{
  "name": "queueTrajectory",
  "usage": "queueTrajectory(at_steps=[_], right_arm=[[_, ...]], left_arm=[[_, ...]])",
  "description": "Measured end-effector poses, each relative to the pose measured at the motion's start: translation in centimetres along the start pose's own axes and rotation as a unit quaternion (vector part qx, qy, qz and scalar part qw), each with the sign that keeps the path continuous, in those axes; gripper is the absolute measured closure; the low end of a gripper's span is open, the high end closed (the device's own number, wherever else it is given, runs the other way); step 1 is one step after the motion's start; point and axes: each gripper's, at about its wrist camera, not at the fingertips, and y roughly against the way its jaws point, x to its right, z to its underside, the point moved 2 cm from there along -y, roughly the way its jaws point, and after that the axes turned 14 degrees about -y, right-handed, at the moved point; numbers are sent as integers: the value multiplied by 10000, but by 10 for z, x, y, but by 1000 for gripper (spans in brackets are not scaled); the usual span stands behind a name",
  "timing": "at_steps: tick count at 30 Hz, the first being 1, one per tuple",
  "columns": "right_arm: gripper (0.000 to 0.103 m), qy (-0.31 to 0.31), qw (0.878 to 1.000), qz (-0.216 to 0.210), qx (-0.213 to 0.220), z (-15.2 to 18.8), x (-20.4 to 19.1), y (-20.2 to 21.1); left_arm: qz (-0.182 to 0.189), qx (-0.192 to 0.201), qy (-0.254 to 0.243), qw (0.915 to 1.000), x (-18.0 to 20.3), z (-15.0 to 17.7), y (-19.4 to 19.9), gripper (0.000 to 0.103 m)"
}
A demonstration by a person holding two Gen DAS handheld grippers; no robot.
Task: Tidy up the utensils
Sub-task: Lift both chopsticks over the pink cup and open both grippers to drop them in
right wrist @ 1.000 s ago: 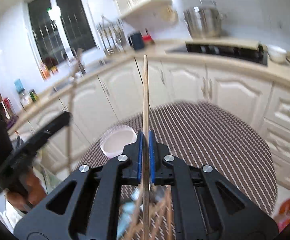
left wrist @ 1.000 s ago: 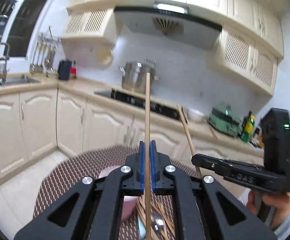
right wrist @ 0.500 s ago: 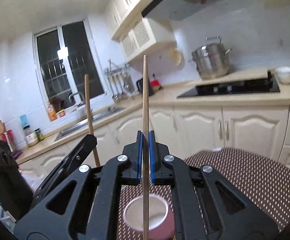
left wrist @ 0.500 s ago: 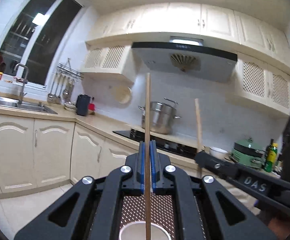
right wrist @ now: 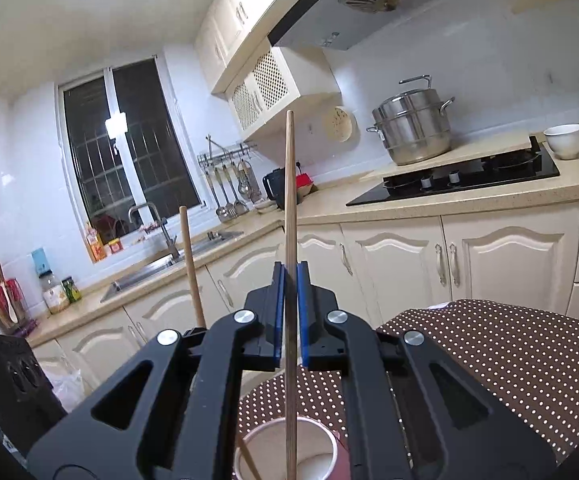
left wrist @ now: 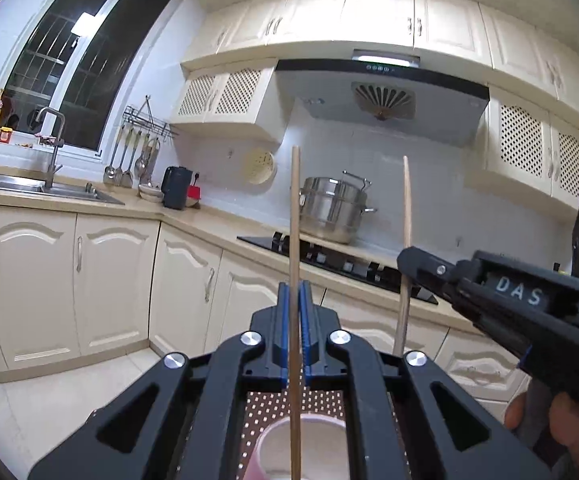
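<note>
left wrist view: my left gripper (left wrist: 295,334) had risen from the tabletop (left wrist: 265,408), clamped on an upright chopstick (left wrist: 294,240) over the pink cup (left wrist: 305,448).

right wrist view: my right gripper (right wrist: 289,312) had slackened around its chopstick (right wrist: 290,208), now standing in the cup (right wrist: 289,452); drop-off looked near.

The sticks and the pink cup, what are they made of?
Each stick looks like bare, unvarnished wood or bamboo: pale tan, matte, no shine. The pink cup looks like smooth glazed ceramic or maybe plastic: thick rounded rim, soft sheen, whitish inside. I can't tell which.
</note>
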Motion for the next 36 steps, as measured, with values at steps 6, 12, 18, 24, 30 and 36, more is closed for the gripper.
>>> queueTrajectory(at_steps=[6,12,18,24,30,36], right_arm=[[96,191,9998,41,-32,5,-3,11],[96,254,9996,73,-116,11,-5,27],[96,296,9991,192,-242,22,-4,38],[96,273,9980,361,-445,35,0,43],[96,253,9964,518,-617,46,-1,45],[95,217,9941,673,-825,52,-2,46]], left_arm=[[56,-174,-15,9998,-4,9,14,98],[120,-322,-81,9994,-6,12,32,98],[174,-603,-26,9980,-8,11,45,77],[164,-776,-13,9968,-9,7,61,45],[126,-1195,-160,9926,-6,8,67,41],[177,-1607,-157,9867,-6,12,69,38]])
